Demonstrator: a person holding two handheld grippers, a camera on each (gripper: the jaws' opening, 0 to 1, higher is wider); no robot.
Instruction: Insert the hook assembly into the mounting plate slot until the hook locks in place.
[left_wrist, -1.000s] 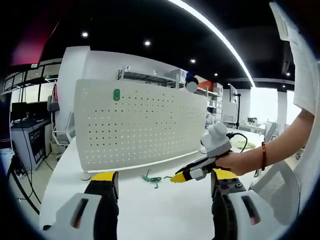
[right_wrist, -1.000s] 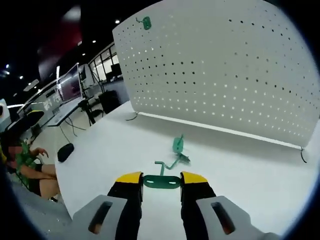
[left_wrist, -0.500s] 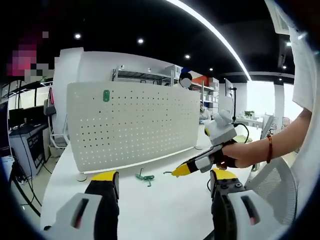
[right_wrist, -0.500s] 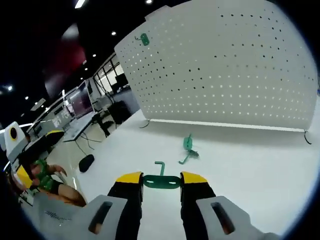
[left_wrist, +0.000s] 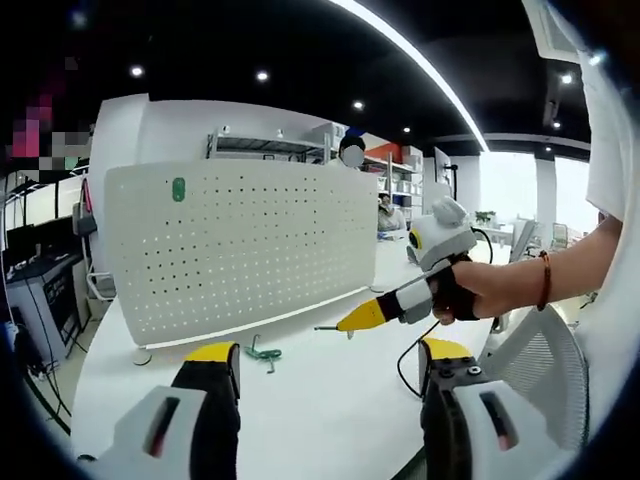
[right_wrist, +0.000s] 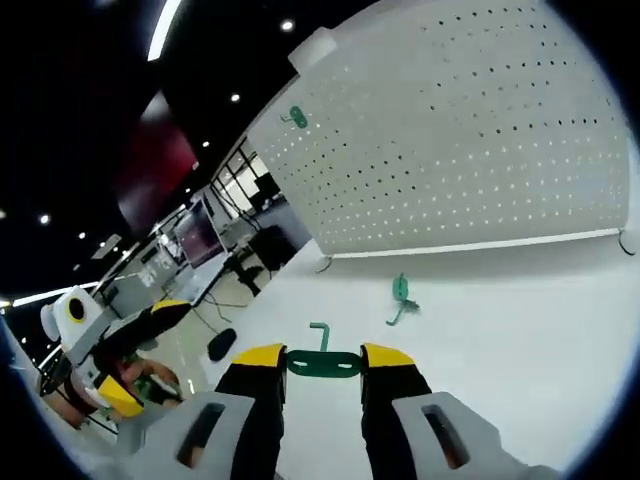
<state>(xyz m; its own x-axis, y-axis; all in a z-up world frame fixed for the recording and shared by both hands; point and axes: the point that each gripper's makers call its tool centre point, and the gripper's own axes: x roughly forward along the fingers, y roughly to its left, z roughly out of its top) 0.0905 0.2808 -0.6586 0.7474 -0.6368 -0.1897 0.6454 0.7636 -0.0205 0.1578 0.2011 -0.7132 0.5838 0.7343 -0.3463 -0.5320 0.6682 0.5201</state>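
Lifted higher off the table (right_wrist: 520, 330) than before, my right gripper (right_wrist: 323, 362) clamps the green hook (right_wrist: 322, 360) between its jaws, near the white pegboard (right_wrist: 470, 140). My left gripper (left_wrist: 325, 365) hangs open, holding nothing.

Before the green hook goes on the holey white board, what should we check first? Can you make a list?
1. Right tongs gripping the green hook: ok.
2. Left tongs open and holding nothing: ok.
3. Pegboard standing upright on the table: ok.
4. Spare green hook lying on the table, apart from the tongs: ok.
5. Hook prong lined up with a hole: not ok, the board lies beyond it.
6. Which hole to use: cannot tell.
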